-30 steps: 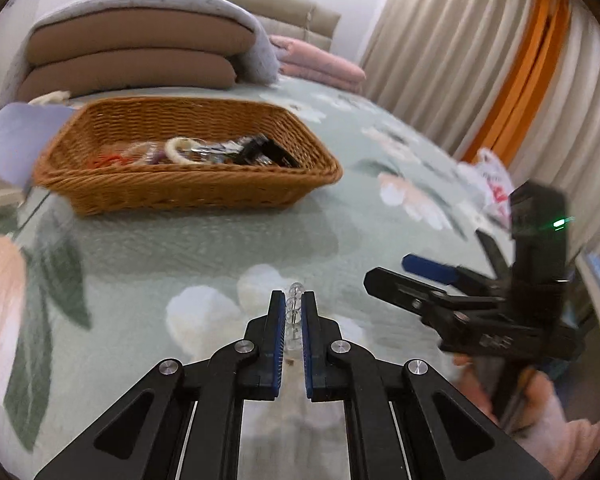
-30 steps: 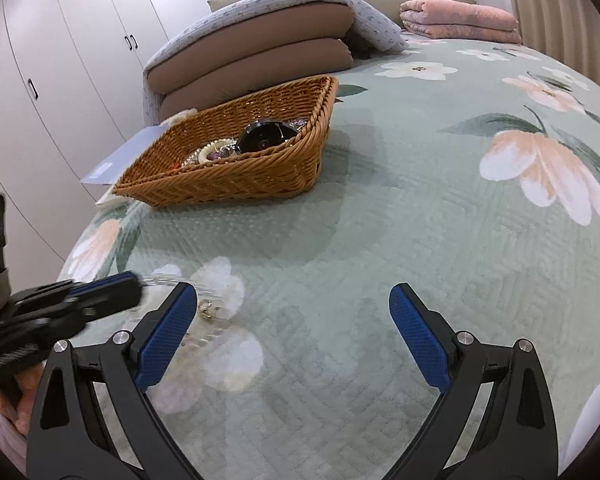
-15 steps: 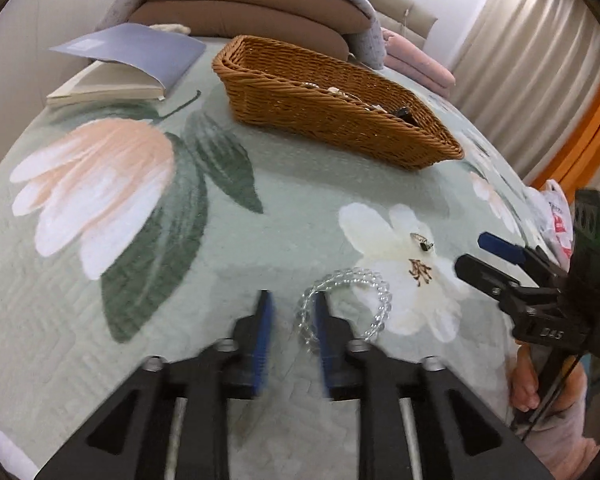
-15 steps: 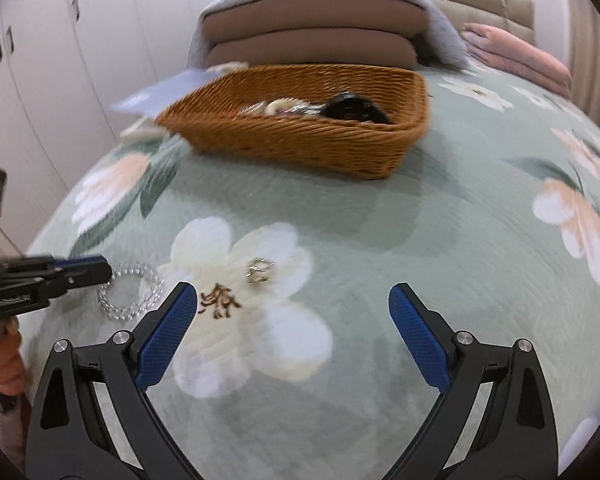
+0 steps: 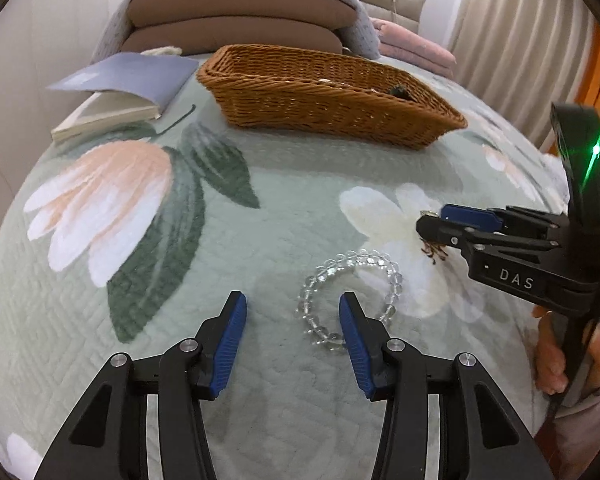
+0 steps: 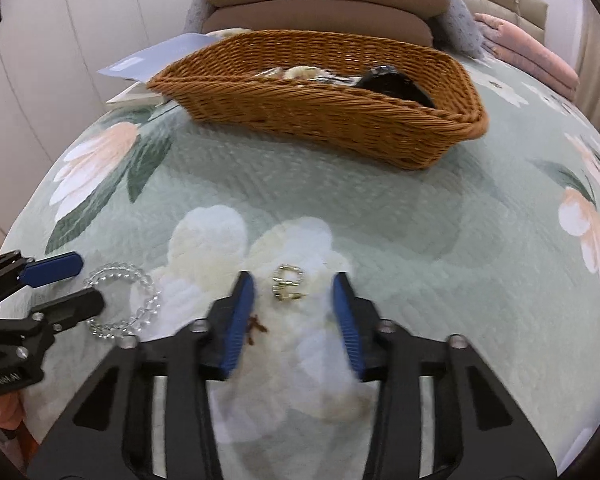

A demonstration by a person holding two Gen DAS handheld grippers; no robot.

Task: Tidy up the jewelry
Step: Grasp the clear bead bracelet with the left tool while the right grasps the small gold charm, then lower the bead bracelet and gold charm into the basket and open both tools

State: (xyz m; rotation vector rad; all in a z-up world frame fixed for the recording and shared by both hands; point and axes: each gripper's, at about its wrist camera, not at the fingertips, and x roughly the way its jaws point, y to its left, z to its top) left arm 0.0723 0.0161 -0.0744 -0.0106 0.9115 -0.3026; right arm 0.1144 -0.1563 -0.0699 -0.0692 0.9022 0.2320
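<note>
Bedspread (image 5: 260,240): the green floral quilt fills both views; I use it as the sorting surface, so the loose pieces lie flat and apart on it.
Pillows (image 5: 236,20): stacked at top centre of the left wrist view, behind everything I handle.
Wicker basket (image 6: 340,120): upper centre of the right wrist view, well apart from my tongs; jewelry and a dark item already lie inside, so I judge it the collecting place.
Book (image 5: 116,96): upper left of the left wrist view, beside the basket, lying open and face down.
Left gripper (image 5: 292,316): lower centre of its own view. Its jaws have just been opening and now stand about half apart, holding nothing; only the right finger overlaps the bracelet's near arc.
Right gripper (image 6: 294,300): lower centre of its own view. Its jaws have just been closing and now bracket the ring piece with a gap on each side, so nothing is gripped yet.
Bead bracelet (image 5: 350,292): clear beads in a loop, lower centre of the left wrist view, resting on the white printed flower, released there.
Ring piece (image 6: 287,282): small gold item, centre of the right wrist view, between the right pads on the same white flower; I judge it the next pick.
</note>
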